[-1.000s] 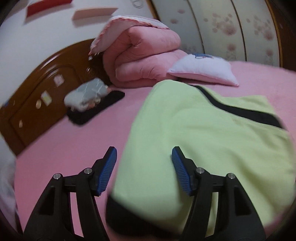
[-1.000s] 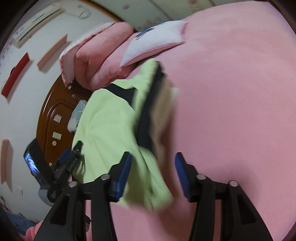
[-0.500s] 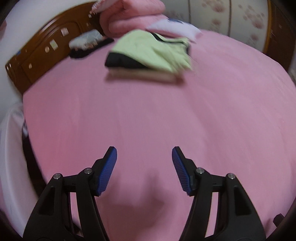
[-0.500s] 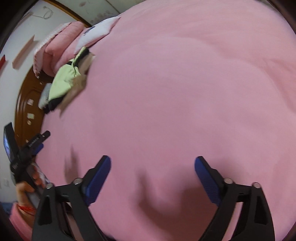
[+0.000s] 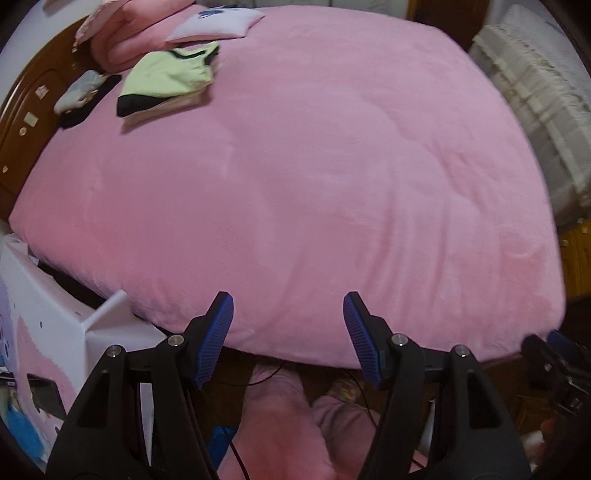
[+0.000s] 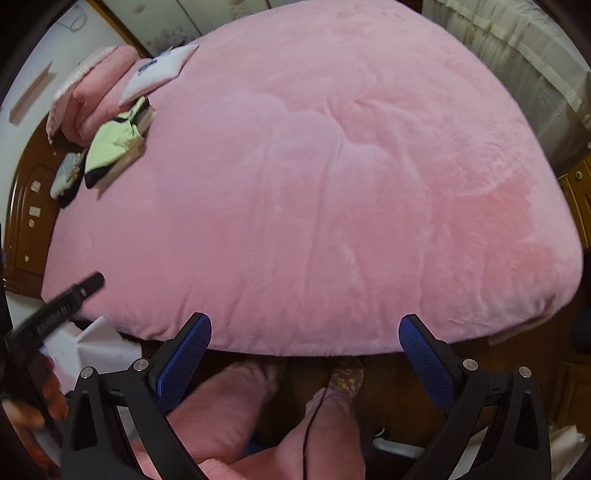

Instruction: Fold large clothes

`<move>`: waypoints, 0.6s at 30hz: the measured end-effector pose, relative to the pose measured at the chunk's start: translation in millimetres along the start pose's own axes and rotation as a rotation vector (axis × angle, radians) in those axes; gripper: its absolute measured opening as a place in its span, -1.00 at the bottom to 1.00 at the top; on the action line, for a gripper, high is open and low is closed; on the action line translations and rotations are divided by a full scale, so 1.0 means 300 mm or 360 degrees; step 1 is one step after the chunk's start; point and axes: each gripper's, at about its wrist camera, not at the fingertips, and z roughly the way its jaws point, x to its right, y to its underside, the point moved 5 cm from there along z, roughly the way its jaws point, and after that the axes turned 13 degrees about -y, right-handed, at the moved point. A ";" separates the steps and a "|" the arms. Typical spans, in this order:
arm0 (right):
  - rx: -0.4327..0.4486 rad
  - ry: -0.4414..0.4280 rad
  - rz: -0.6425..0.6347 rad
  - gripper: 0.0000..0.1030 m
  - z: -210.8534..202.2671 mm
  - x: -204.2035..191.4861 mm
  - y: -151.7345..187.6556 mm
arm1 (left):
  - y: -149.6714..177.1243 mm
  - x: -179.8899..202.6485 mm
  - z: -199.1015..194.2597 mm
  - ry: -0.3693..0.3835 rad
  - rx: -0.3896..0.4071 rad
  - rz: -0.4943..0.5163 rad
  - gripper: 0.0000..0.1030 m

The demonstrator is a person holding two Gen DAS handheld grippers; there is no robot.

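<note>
A folded light-green garment with black trim (image 5: 168, 79) lies on the pink bed (image 5: 314, 166) at its far left, near the headboard; it also shows in the right wrist view (image 6: 110, 146). It rests on a tan folded layer. My left gripper (image 5: 288, 328) is open and empty, held off the bed's near edge. My right gripper (image 6: 304, 349) is open wide and empty, also off the near edge. Both are far from the garment.
A folded pink quilt (image 5: 122, 40) and a white pillow (image 5: 218, 24) sit at the head of the bed. A grey-and-black clothes pile (image 5: 79, 98) lies by the brown headboard (image 5: 22, 110). A white cabinet (image 5: 44, 332) stands at the left. Pale curtains (image 5: 535, 85) hang at the right.
Both grippers have pulled back from the green garment to beyond the bed's near edge. The garment stays folded at the head of the bed. The right gripper has opened wider.
</note>
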 end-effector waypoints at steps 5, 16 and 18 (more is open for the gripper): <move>0.0056 -0.0004 -0.0010 0.99 -0.159 -0.081 -0.029 | -0.001 0.018 -0.180 0.0060 0.0057 -0.0047 0.15; 0.0157 0.0032 -0.0204 0.99 -0.366 -0.349 0.016 | 0.001 -0.050 -0.349 0.0191 0.0181 -0.0049 0.20; 0.0169 0.0075 -0.0244 0.99 -0.386 -0.388 0.036 | 0.006 -0.057 -0.365 0.0186 0.0211 -0.0046 0.20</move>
